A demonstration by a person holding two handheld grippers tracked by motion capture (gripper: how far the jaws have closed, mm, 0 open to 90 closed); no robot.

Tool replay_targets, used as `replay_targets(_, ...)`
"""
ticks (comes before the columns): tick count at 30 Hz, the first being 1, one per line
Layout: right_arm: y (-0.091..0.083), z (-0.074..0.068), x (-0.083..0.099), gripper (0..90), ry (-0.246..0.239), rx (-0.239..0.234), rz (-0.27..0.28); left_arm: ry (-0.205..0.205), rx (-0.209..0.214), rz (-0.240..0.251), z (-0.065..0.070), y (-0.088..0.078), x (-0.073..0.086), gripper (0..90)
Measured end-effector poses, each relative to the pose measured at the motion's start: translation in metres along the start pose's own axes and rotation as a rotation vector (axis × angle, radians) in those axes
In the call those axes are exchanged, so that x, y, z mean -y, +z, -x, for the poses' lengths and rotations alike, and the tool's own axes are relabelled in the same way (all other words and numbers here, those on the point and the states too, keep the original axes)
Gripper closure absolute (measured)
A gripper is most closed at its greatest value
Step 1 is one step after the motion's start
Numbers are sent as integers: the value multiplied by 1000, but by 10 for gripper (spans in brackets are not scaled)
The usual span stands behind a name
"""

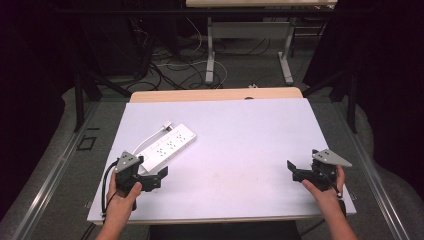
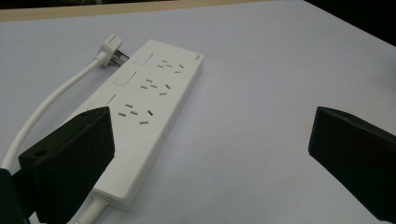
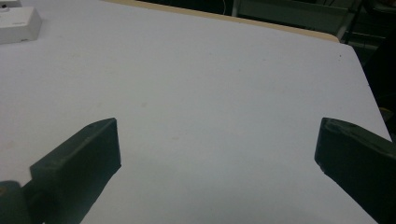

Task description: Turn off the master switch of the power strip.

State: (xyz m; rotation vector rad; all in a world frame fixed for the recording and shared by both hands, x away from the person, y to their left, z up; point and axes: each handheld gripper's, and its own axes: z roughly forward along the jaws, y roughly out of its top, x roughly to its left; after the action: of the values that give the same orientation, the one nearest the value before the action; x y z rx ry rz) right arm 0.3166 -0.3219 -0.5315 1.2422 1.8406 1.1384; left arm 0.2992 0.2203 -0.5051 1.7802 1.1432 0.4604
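One white plastic power strip (image 2: 152, 116) with three socket groups lies just ahead of the left black two-jaw gripper (image 1: 159, 178); two such grippers total.

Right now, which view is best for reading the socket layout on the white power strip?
The left gripper view: the flat white plastic power strip lies close, its three socket groups, its switches and the white plug all clear. The high view shows the whole strip but small. The right gripper view catches just one end at its top-left corner.

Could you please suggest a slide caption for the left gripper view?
Open left gripper over a white table, power strip and its plug ahead.
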Motion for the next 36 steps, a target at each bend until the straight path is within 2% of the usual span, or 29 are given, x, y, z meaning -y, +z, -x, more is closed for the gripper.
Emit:
replay_targets(10,1,-1,1,0,6,-2,3,0,17,-16,-1,12,17,7)
replay_targets(17,1,-1,1,0,3,-3,-1,2,15,-28,0,18,22,7)
replay_targets(22,1,-1,1,0,3,-12,-2,24,7,-46,1,22,26,7)
replay_targets(23,1,-2,1,0,5,-9,0,18,8,-48,1,23,26,7)
replay_targets(24,1,-2,1,0,12,-9,0,30,3,-54,0,23,27,7)
replay_targets(26,1,-1,1,0,2,-11,-1,31,5,-60,1,25,28,7)
replay_targets(27,2,-1,1,0,3,-16,5,22,10,-62,1,26,28,7)
replay_targets(28,3,-2,1,0,13,-12,15,30,9,-65,1,26,29,7)
replay_targets(29,2,-3,1,0,21,-15,9,26,12,-66,2,27,30,7)
replay_targets(30,2,-2,1,0,7,-15,-2,24,14,-67,2,28,30,7)
replay_targets(36,3,-2,2,0,6,-19,3,20,19,-69,2,30,32,7)
